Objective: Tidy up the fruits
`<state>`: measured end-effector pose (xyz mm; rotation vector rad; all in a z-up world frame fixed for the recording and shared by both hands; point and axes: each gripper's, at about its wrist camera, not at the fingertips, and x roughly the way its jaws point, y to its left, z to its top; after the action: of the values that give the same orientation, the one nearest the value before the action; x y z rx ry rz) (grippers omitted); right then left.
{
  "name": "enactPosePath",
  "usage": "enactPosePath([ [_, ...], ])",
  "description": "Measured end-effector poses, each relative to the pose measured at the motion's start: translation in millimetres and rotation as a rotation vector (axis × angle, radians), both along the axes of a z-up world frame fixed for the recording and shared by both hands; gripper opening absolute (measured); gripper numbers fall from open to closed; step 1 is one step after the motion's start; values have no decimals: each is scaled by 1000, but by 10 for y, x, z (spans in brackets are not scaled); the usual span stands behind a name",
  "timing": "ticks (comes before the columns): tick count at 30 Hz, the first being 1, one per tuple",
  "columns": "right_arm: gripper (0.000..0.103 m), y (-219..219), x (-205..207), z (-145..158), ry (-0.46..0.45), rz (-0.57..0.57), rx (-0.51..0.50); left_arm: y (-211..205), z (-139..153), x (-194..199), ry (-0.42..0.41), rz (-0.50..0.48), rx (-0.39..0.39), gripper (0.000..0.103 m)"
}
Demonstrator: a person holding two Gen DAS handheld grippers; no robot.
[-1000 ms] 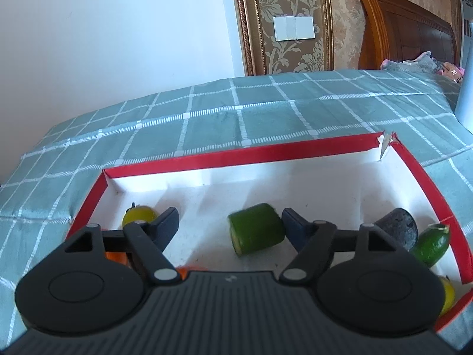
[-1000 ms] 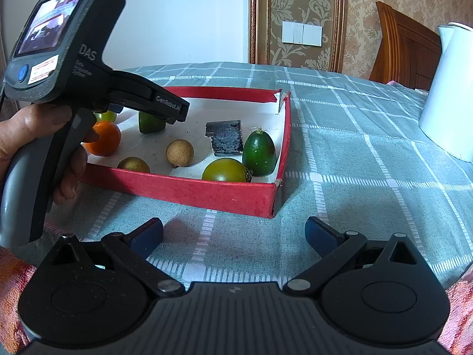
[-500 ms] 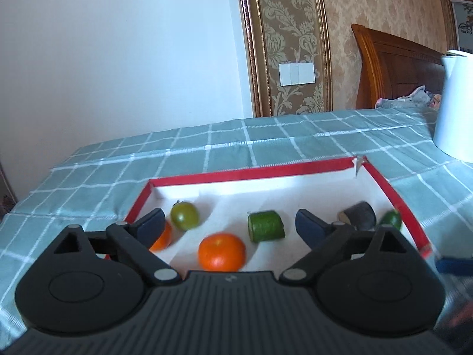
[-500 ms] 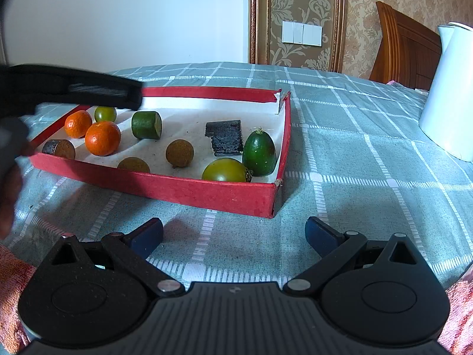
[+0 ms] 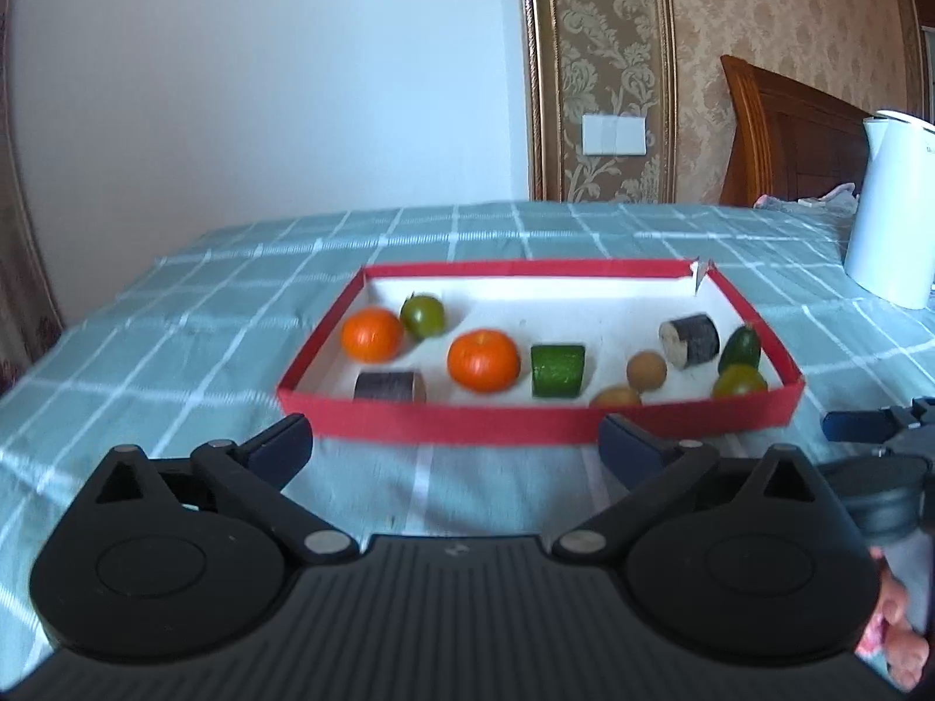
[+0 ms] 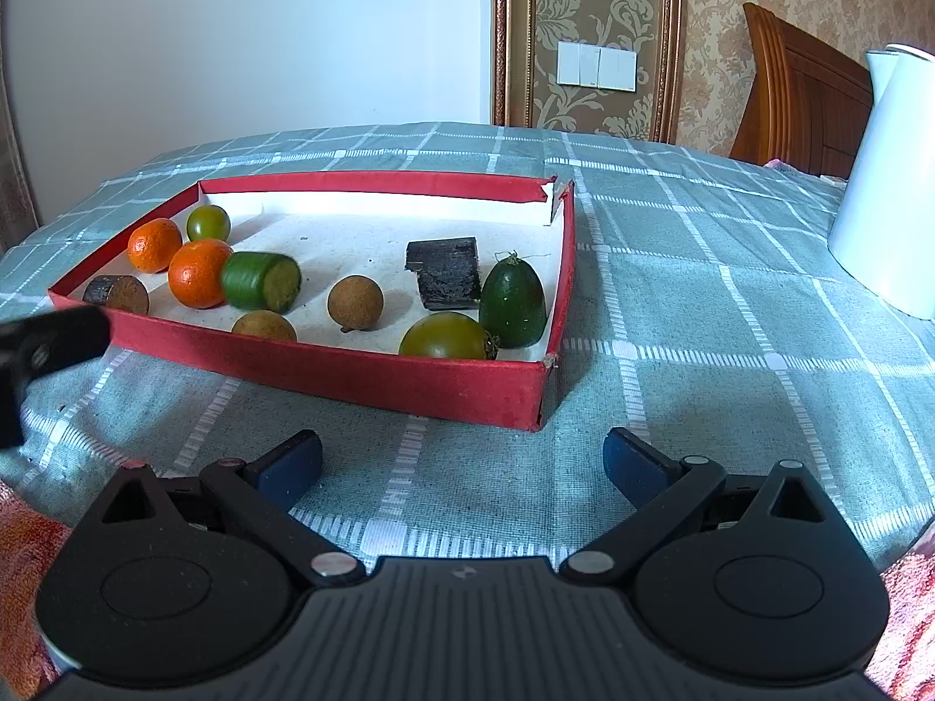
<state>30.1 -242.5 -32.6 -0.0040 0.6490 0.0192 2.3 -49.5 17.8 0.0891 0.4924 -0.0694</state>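
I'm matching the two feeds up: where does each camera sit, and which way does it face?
Left wrist: on the left gripper, jaws opening with nothing between them, facing the red tray's long side; the right gripper and a hand show at right.
Right wrist: on the right gripper, facing the tray's near right corner; the left gripper's tip at left.
Shared: tray, fruit, white kettle.

Red tray (image 6: pixel 327 365): matt paper-covered card, white lining. Checked tablecloth (image 6: pixel 701 315): woven cloth. Kettle (image 6: pixel 888 175): smooth white plastic. Headboard (image 6: pixel 806 87): glossy wood.

Left tongs (image 5: pixel 453 441) are opening wide with nothing between them; right tongs (image 6: pixel 461 458) gape empty, angled down over the worktop.
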Motion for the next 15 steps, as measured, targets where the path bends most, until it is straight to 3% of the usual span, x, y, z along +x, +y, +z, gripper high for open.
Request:
enactPosePath([
  [8,103,161,-258,41,-12,-24,50,215,-54,-169,22,32,-29,103],
  [15,103,428,-390,72,-38,-28,23,350,-31,-282,17,66,-38,103],
])
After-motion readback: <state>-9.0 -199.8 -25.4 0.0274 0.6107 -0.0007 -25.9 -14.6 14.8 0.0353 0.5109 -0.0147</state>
